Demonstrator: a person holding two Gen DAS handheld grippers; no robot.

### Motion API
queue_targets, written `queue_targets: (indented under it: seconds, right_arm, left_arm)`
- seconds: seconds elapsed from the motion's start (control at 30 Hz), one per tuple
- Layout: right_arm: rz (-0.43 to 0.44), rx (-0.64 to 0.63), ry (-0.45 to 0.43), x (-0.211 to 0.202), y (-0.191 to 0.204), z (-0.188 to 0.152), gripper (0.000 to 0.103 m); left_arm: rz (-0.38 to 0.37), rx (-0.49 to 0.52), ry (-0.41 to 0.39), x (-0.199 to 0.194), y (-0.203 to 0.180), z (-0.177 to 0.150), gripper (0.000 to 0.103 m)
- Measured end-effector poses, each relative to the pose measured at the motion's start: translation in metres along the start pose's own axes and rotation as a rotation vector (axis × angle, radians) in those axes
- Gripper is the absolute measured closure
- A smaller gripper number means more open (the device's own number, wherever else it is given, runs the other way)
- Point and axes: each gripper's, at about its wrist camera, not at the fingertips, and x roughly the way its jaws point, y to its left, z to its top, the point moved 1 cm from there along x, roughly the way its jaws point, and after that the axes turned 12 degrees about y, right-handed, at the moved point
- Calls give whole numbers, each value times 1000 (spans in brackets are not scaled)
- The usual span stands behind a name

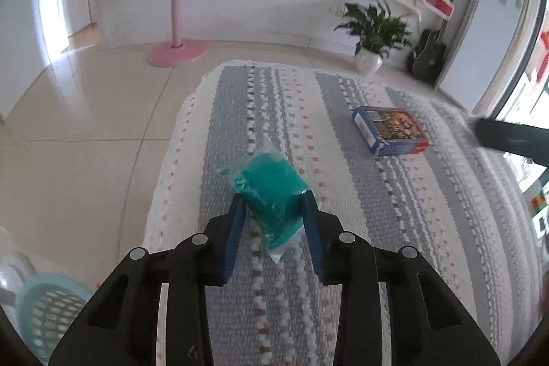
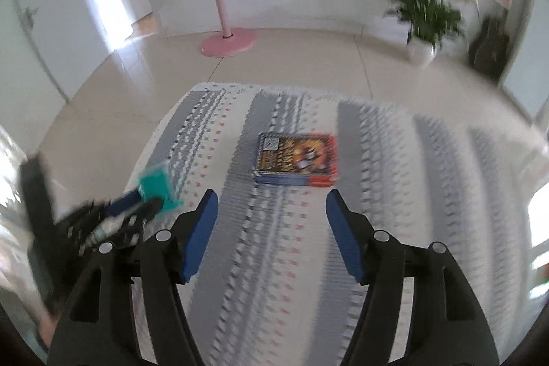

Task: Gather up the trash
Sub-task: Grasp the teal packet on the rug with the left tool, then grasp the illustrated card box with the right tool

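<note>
A teal packet in clear plastic wrap (image 1: 272, 191) lies on the striped rug (image 1: 343, 211). My left gripper (image 1: 274, 199) is shut on the teal packet, its blue fingers pressing both sides. In the right wrist view the packet (image 2: 156, 186) shows at the left in the left gripper (image 2: 137, 204). A blue and red printed box (image 1: 391, 129) lies flat on the rug to the right. My right gripper (image 2: 271, 198) is open and empty, just short of the box (image 2: 296, 158); part of it shows at the left wrist view's right edge (image 1: 507, 134).
A light blue perforated basket (image 1: 44, 307) sits at the lower left beside the rug. A pink coat stand (image 1: 176, 52) with hanging bags stands on the tiled floor beyond the rug. A potted plant (image 1: 370, 33) and a dark guitar (image 1: 429, 54) stand by the far wall.
</note>
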Motion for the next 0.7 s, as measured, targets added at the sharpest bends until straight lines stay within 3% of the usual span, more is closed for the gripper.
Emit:
queue_targets:
  seconds: [0.3, 0.47, 0.7]
  right_arm:
    - [90, 220, 16, 77, -19, 5, 40]
    - [116, 305, -16, 86, -23, 26, 23]
    - [138, 471, -36, 101, -39, 57, 18]
  left_arm:
    - [-53, -27, -76, -13, 4, -9, 71]
    - [-52, -15, -94, -16, 1, -11, 71]
    - [-44, 5, -95, -16, -5, -11, 71]
